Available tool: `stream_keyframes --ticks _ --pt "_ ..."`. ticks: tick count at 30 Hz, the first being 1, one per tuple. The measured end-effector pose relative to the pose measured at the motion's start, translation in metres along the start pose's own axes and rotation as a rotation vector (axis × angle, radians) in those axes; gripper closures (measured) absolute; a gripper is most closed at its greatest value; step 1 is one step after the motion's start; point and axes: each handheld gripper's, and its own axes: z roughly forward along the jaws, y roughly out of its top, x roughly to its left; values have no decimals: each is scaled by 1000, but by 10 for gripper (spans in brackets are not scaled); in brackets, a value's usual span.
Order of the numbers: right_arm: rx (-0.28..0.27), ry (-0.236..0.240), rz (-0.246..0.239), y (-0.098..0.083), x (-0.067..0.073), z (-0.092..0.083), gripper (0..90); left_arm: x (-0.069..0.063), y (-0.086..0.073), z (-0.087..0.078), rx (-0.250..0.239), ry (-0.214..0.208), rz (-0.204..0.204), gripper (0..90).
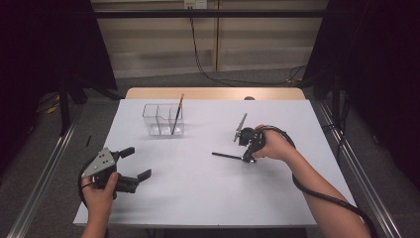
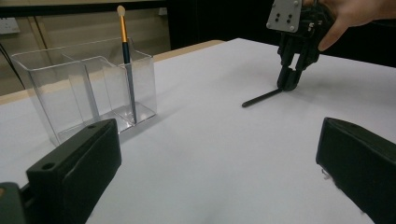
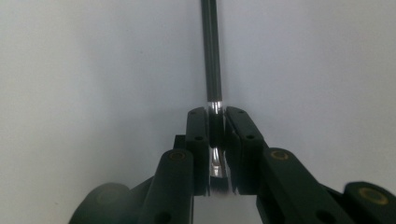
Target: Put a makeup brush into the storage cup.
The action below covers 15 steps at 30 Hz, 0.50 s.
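Right tool grips a dark brush; left tool gapes; no writing legible.

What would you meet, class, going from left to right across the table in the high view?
Left tool → clear organizer with a brush standing in it → black brush lying on the table → right tool, shut on that brush's end.

Both grippers are matte black with blocky, flat-faced jaws. The left gripper carries a grey three-cornered plate at its 10 o'clock side, dotted with small dark screw holes — the right gripper bears the same plate. Brass-ringed pivot screws mark the right gripper's linkage arms. A thick black cable trails from each; both forearms are bare — no sleeves.
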Motion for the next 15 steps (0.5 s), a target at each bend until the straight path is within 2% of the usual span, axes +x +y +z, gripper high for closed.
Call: stream_keyframes --ticks 4,5,7,14,15 --pt "45 -27 -12 6 4 0 841 0 1 -1 -1 2 8 0" --pt "43 -35 -25 6 4 1 842 0 1 -2 3 4 11 0" --pt "57 -41 -21 8 5 1 843 0 1 -2 0 2 5 0" --pt "-3 -19 22 0 4 -2 844 1 0 -2 1 5 5 1" --pt "-7 -17 2 0 4 -3 845 0 1 -2 0 6 4 1"
